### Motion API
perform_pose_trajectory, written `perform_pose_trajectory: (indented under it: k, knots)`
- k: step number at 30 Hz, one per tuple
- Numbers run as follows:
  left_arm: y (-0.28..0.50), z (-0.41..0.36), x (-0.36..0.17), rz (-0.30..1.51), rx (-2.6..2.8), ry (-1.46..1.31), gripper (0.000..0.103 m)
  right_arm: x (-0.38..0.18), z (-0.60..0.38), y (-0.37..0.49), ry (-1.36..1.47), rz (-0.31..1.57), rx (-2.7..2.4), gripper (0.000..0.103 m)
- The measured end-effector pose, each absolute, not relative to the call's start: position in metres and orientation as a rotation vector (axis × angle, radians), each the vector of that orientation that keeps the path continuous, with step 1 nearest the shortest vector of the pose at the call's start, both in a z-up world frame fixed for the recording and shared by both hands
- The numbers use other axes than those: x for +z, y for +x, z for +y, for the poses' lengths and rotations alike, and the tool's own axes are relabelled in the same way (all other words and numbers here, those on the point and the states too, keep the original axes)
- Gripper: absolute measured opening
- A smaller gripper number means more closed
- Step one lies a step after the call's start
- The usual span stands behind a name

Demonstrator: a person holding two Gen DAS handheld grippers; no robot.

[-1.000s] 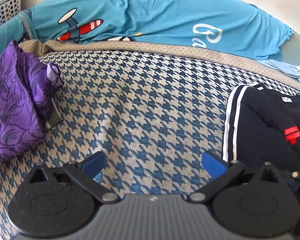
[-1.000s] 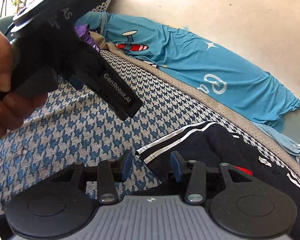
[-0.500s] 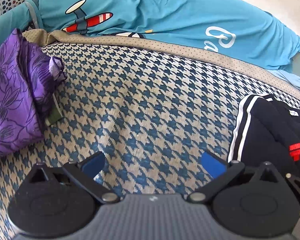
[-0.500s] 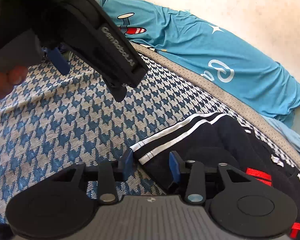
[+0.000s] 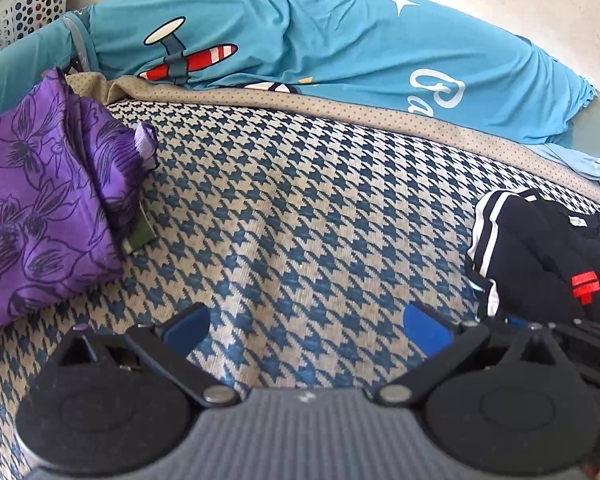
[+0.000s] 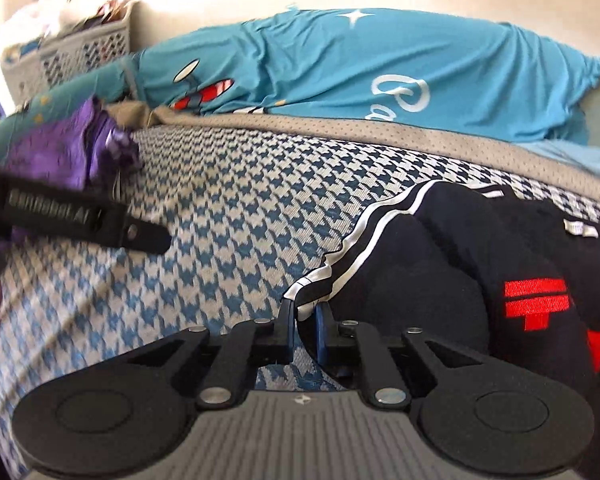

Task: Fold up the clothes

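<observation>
A black garment (image 6: 460, 248) with white stripes along its hem and red marks lies crumpled on the houndstooth blanket (image 6: 236, 216), at the right in both views (image 5: 540, 256). My right gripper (image 6: 304, 326) is closing its jaws on the striped hem corner, and the cloth sits pinched between the pads. My left gripper (image 5: 306, 328) hovers open over bare blanket (image 5: 300, 208) with nothing between its blue pads (image 5: 426, 326). One of its fingers (image 6: 140, 236) shows blurred at the left of the right wrist view.
A purple flowered garment (image 5: 36, 200) lies at the left. A teal cartoon-print pillow (image 5: 320, 36) runs along the wall behind a tan border. A white perforated basket (image 5: 20, 12) stands at the far left corner.
My right gripper's jaws have narrowed onto the striped hem of the black garment while the wrist rolled. My left gripper shifted slightly and stayed open.
</observation>
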State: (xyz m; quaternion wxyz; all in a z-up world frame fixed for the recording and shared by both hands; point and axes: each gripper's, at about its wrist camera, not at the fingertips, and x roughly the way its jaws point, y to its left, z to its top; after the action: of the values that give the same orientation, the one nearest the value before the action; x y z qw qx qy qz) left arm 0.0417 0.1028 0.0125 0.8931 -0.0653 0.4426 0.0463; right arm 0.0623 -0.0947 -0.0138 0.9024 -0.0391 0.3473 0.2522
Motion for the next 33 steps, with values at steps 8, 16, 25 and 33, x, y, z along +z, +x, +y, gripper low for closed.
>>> perform_pose_trajectory:
  k: [8, 16, 25, 33]
  knots:
    - [0.038, 0.113, 0.015, 0.933, 0.106, -0.169, 0.103, 0.017, -0.078, 0.087, 0.073, 0.722, 0.542, 0.011]
    - [0.038, 0.138, 0.017, 0.945, 0.156, -0.259, 0.103, 0.048, -0.034, 0.145, 0.176, 0.742, 0.558, 0.01]
    - [0.039, 0.158, 0.019, 0.937, 0.223, -0.295, 0.103, 0.065, 0.004, 0.194, 0.227, 0.717, 0.534, 0.01]
    - [0.042, 0.159, 0.018, 0.941, 0.246, -0.296, 0.103, 0.056, 0.026, 0.22, 0.289, 0.707, 0.535, 0.01]
